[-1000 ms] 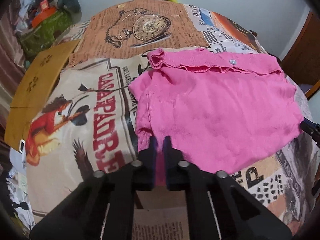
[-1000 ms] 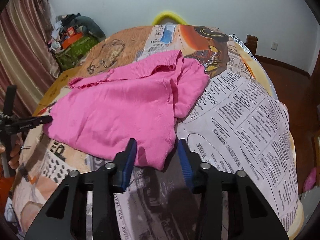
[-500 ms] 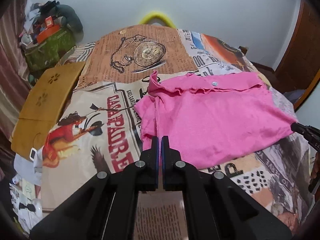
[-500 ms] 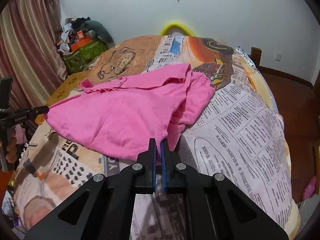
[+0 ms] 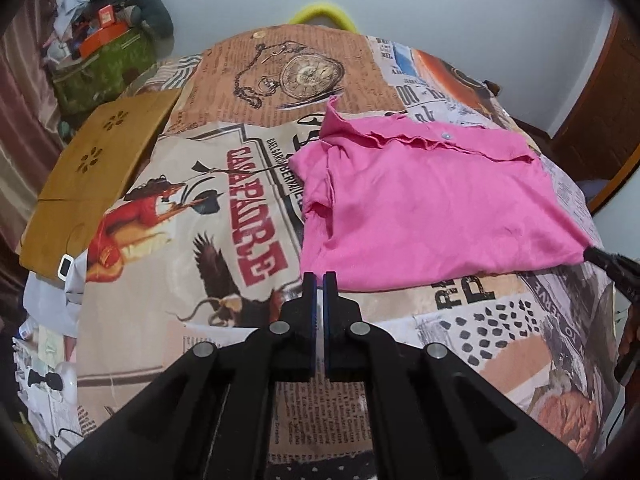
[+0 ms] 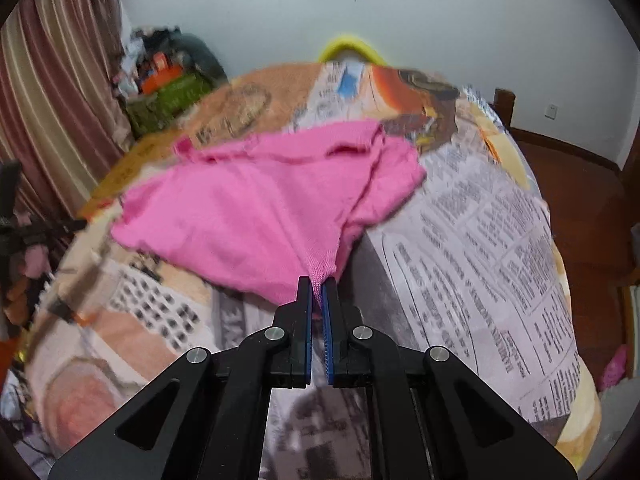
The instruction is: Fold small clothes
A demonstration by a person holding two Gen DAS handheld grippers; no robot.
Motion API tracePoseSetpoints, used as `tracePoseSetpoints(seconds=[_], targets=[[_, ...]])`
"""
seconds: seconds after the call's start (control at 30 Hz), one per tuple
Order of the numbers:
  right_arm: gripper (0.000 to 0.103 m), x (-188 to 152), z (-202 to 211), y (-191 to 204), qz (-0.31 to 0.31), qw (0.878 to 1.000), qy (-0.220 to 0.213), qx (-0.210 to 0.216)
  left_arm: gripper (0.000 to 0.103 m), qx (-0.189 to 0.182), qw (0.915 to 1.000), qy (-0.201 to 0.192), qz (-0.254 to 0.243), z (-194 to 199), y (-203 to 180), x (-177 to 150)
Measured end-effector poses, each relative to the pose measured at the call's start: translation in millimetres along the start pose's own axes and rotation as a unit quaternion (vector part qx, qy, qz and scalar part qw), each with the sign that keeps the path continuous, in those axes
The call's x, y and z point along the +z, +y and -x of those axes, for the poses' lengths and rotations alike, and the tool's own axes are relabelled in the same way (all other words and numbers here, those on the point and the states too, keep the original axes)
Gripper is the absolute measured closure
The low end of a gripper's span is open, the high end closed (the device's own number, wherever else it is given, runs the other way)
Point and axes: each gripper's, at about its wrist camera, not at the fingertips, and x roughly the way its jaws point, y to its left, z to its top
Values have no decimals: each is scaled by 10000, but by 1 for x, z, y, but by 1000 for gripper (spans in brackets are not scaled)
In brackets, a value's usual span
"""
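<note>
pink garment [image 6: 256, 216] corner now between right jaws

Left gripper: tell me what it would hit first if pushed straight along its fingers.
Most likely the near corner of the pink top, which lies just past the shut left gripper; whether they already touch is unclear. The printed bedspread lies beneath.

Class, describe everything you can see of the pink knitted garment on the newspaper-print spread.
The pink knitted garment looks soft and fine-ribbed, with a ruffled neckline edge and one small pale button. It lies spread and slightly creased on the newspaper-print spread. The right gripper is shut on one near corner, drawing the fabric into a taut peak. The shut left gripper sits at the other near corner; contact there is unclear.
</note>
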Motion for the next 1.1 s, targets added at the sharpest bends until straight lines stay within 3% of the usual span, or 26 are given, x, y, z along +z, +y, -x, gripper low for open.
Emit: tracePoseSetpoints(seconds=[0.1, 0.17, 0.23, 0.3, 0.6, 0.67, 0.7, 0.8, 0.9, 1.1], targets=[[98, -3, -5, -2, -63, 9998, 202, -12, 93, -15, 10000, -27, -92, -5, -4, 9], [91, -2, -3, -4, -86, 9998, 183, -33, 84, -7, 9999, -21, -144, -12, -7, 16], [69, 2, 0, -7, -106, 9999, 74, -29, 75, -8, 9999, -6, -169, -21, -9, 22], [62, 7, 1, -8, -93, 9999, -55, -14, 74, -28, 9999, 59, -143, -32, -10, 29], [62, 21, -24, -10, -172, 9997, -39, 174, 74, -167, 9994, 231, -180, -69, -18, 45], [62, 22, -27, -7, -151, 9997, -74, 202, 81, -114, 9993, 174, -313, -70, -23, 44], [63, 22, -28, -7, -136, 9996, -78, 222, 94, -65, 9991, 143, -400, -70, -27, 44], [82, 22, -34, -1, 7, 9999, -26, 169, 98, 99, 9982, 72, -583, -67, -35, 43], [93, 21, -36, 2, 84, 9998, 31, 153, 99, 154, 9975, -94, -686, -57, -40, 43], [97, 24, -15, 3, -20, 9990, -262, 360, 100, -33, 9968, -526, -609, -20, -39, 50]])
